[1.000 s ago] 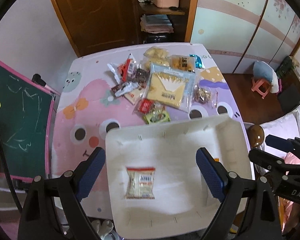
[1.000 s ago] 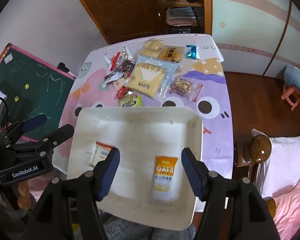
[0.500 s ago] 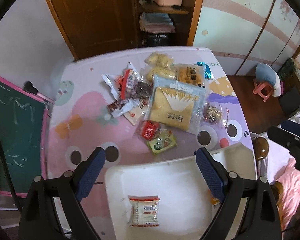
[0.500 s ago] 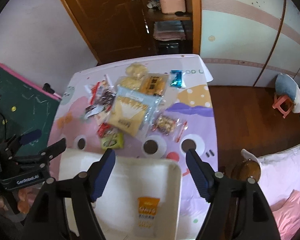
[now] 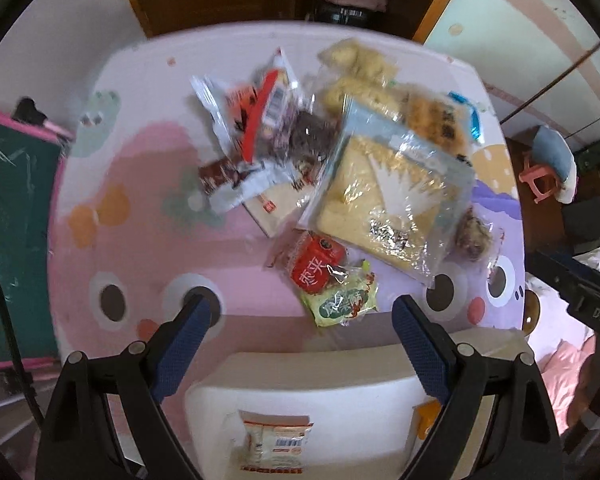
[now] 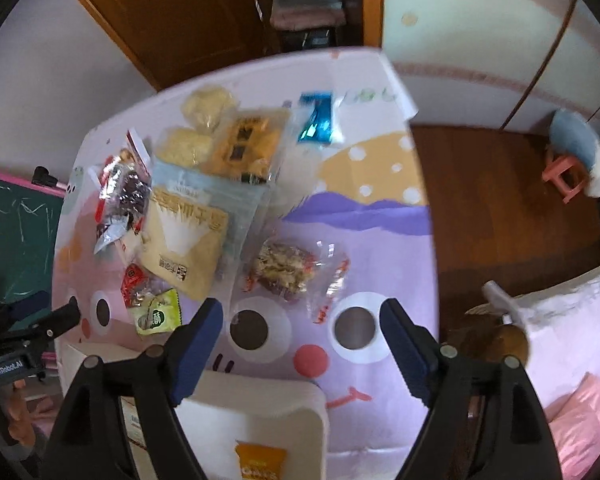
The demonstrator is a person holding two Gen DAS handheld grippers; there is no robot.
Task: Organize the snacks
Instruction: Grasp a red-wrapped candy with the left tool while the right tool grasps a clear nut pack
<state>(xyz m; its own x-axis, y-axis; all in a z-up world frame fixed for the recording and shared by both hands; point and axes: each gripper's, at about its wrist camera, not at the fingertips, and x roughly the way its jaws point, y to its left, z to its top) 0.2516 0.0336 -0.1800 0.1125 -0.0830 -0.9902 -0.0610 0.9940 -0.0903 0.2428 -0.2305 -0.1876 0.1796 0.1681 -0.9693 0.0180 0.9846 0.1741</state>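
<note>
While two packets already lie in the tray [image 5: 340,380], you are between placements, bringing both tools over the snack pile [image 5: 340,168] for the next pick. The left hand-held gripper [image 5: 302,344] stands wide apart with nothing between its pads; at its twelve o'clock, just beyond the tips, lie the green packet [image 5: 342,300] and the red packet [image 5: 318,266] touching it. The right hand-held gripper [image 6: 302,344] is opening, also with nothing in it, and the nut bag [image 6: 290,270] sits at its twelve o'clock on the bench [image 6: 380,240], apart from the big yellow bag [image 6: 182,240] at ten. The tray holds a white packet [image 5: 276,446] and an orange packet [image 6: 258,460] at six o'clock.

Next, I judge, you must lower each tool over one loose packet, straddle it cleanly, and avoid snagging neighbours; crinkly film may slip.
</note>
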